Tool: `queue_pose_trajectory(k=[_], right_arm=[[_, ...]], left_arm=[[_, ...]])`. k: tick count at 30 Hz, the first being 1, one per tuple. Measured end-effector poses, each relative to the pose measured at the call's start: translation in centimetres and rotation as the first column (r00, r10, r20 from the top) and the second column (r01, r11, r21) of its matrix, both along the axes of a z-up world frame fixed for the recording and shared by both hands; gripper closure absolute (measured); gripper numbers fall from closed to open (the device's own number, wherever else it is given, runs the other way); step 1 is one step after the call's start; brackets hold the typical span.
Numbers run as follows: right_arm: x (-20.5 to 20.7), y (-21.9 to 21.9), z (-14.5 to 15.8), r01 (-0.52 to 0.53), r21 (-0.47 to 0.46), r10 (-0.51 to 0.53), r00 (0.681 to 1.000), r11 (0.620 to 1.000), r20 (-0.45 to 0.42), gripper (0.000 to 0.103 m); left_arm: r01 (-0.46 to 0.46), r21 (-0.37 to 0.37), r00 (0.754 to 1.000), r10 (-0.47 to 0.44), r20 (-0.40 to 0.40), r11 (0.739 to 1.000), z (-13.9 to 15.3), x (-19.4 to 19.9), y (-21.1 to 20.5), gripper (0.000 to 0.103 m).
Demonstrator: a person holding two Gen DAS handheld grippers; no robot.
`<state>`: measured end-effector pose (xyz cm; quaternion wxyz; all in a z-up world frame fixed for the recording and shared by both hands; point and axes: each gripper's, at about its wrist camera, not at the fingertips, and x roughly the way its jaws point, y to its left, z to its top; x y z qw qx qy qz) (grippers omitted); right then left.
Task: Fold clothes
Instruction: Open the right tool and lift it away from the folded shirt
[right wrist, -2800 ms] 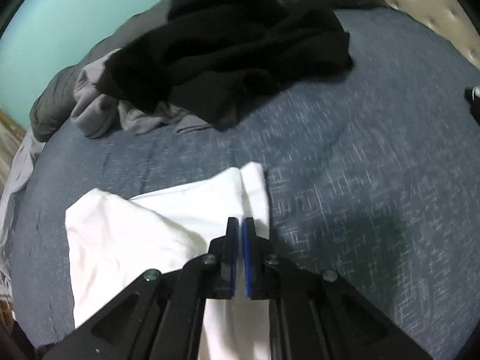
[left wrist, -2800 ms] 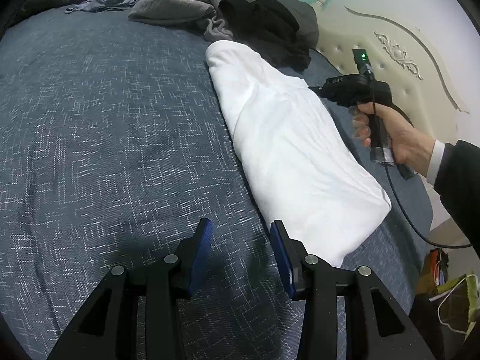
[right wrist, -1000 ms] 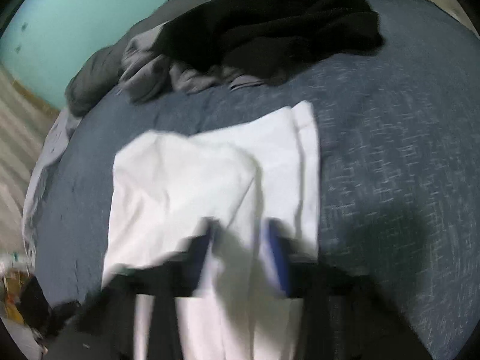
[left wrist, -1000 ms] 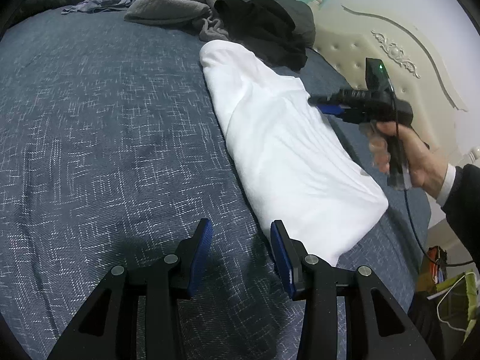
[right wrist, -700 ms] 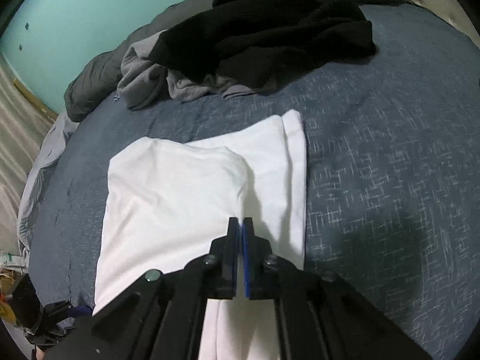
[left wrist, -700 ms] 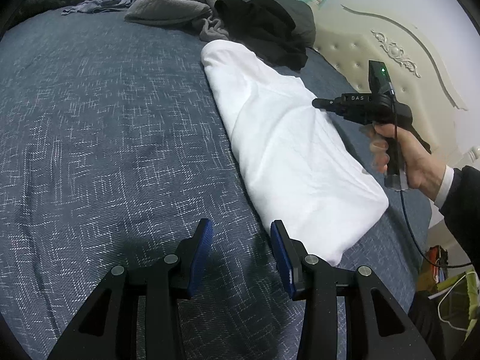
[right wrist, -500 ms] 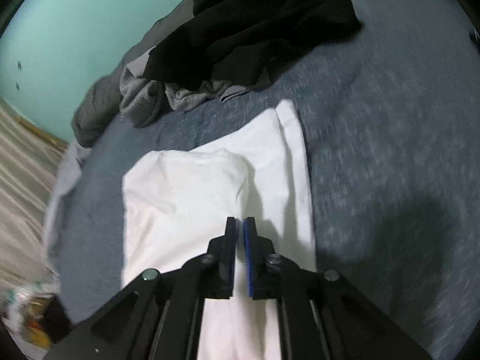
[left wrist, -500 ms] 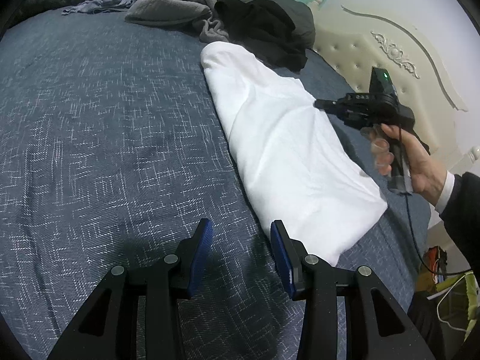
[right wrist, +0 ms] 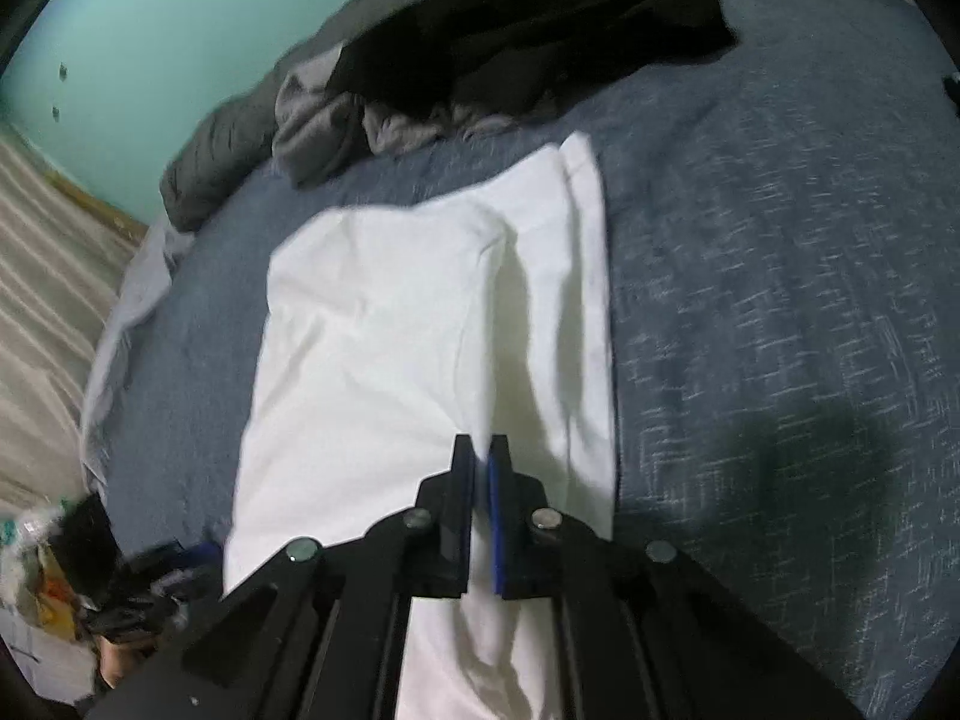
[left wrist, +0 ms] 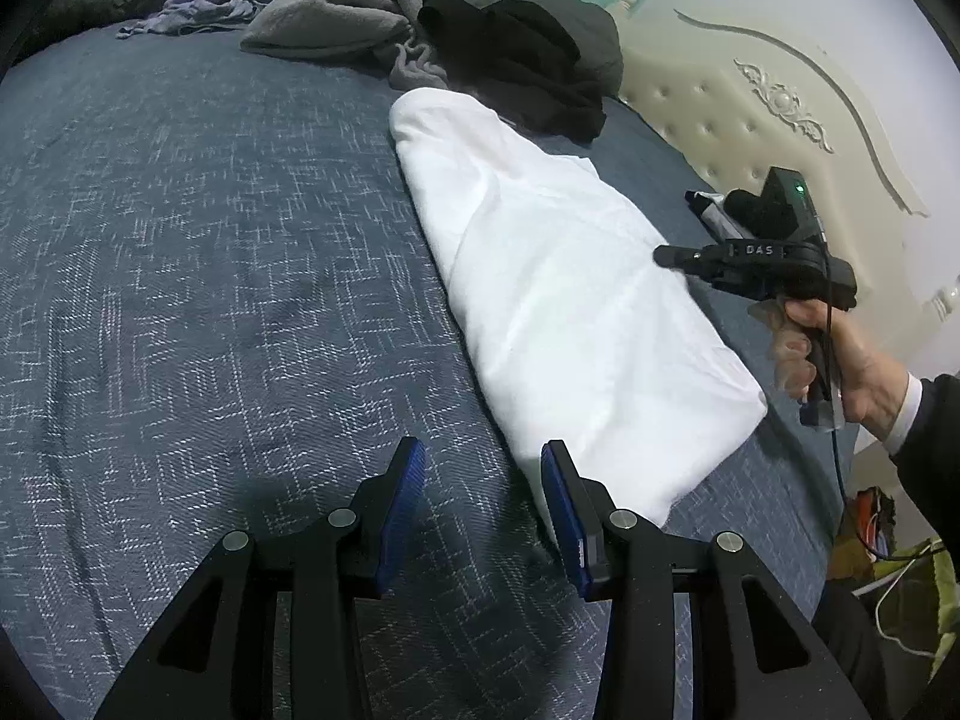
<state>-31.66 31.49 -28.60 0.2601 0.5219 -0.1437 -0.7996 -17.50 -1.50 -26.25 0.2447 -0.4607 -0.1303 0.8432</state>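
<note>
On the bed (left wrist: pixel 180 240), which is wearing a dark blue cover with a pale woven pattern, a white shirt (left wrist: pixel 570 300) is lying folded into a long strip, running from the near right edge up toward the far clothes pile. From the right wrist view the same shirt (right wrist: pixel 420 330) is showing one flap folded over on its left part, with a narrower layer peeking out along its right edge.

The left tool (left wrist: pixel 483 480) is hanging over the bed cover just left of the shirt's near corner, its blue-padded fingers (left wrist: pixel 402 498) standing partly apart with nothing between them, not gripping anything.

The right tool (right wrist: pixel 481 462) is sitting over the near part of the shirt. Its jaws have just been closing and are now pretty much pressed together, only a thin sliver between the pads, and no cloth is caught in there as far as I can see. In the left wrist view that right tool (left wrist: pixel 666 255) is poking in from the right, level over the shirt's right edge, gripped by a hand (left wrist: pixel 840 354) coming out of a dark sleeve (left wrist: pixel 930 438) with a white cuff.

Far back, a black garment (left wrist: pixel 516 60) is slumping next to a gray garment (left wrist: pixel 336 12), both touching the far end of the shirt area. A cream tufted headboard (left wrist: pixel 750 108) is filling the right side.
</note>
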Motion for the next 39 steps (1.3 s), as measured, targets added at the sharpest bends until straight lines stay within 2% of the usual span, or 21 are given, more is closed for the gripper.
queue_pose_trajectory(k=[3,5,6,7,10,11,12,13,18,23,25,27,31,34,38,39], right_arm=[[0.0,0.2,0.0,-0.003,-0.042,0.004,0.999,0.999,0.036,0.096],[0.3,0.5,-0.3,0.002,-0.058,0.003,0.996,0.998,0.086,0.088],[0.7,0.6,-0.4,-0.007,-0.054,0.012,0.996,0.998,0.092,0.078],[1.2,0.6,-0.5,-0.021,-0.049,0.026,0.995,0.999,0.098,0.074],[2.5,0.2,-1.0,-0.076,-0.022,0.078,0.991,0.997,0.108,0.074],[2.9,0.1,-1.1,-0.086,0.000,0.085,0.991,0.996,0.103,0.078],[3.1,0.2,-1.2,-0.089,0.007,0.088,0.991,0.996,0.099,0.094],[3.2,0.4,-1.3,-0.080,-0.004,0.080,0.992,0.997,0.098,0.096],[3.6,2.2,-0.8,-0.015,-0.067,0.020,0.997,0.998,0.078,0.096],[3.8,2.2,-1.0,-0.020,-0.100,0.032,0.991,0.995,0.130,0.092],[4.1,1.9,-1.1,-0.039,-0.074,0.049,0.990,0.997,0.134,0.090],[4.5,1.8,-1.3,-0.058,-0.007,0.058,0.990,0.998,0.125,0.091],[4.5,3.2,-1.4,-0.009,0.031,0.006,0.994,0.999,0.112,0.092],[4.3,4.5,-0.1,0.033,0.040,-0.036,0.996,0.999,0.078,0.092],[2.7,3.5,2.6,0.018,0.033,-0.018,1.000,0.999,0.001,0.091],[2.1,2.6,3.2,0.003,0.042,-0.002,1.000,0.999,-0.016,0.085]], left_arm=[[0.001,0.001,1.000,-0.001,0.000,1.000,0.0,0.0,0.0,0.059],[0.003,0.002,1.000,-0.003,-0.001,1.000,0.1,0.0,0.0,0.059],[0.003,0.003,1.000,-0.003,-0.002,1.000,0.1,0.0,0.0,0.059],[0.004,0.005,1.000,-0.004,-0.002,1.000,0.1,0.0,0.0,0.059],[0.009,0.005,1.000,-0.009,-0.002,1.000,0.1,0.0,0.1,0.059],[0.011,0.004,1.000,-0.011,0.000,1.000,0.0,0.1,0.2,0.059],[0.012,0.003,1.000,-0.012,0.001,1.000,0.0,0.1,0.3,0.059],[0.014,0.002,1.000,-0.014,0.002,1.000,0.0,0.1,0.5,0.059],[0.021,0.000,1.000,-0.021,-0.002,1.000,0.1,0.2,0.7,0.059],[0.016,0.002,1.000,-0.016,0.000,1.000,0.1,0.1,0.6,0.059],[0.017,0.004,1.000,-0.017,-0.001,1.000,0.1,0.1,0.5,0.059],[0.018,0.006,1.000,-0.018,-0.002,1.000,0.1,0.1,0.5,0.059],[0.014,0.007,1.000,-0.014,-0.001,1.000,0.1,0.1,0.4,0.059],[0.011,0.009,1.000,-0.011,0.000,1.000,0.1,0.0,0.4,0.059],[0.005,0.009,1.000,-0.005,0.003,1.000,0.0,0.0,0.2,0.059],[0.003,0.009,1.000,-0.003,0.004,1.000,0.0,0.0,0.1,0.059]])
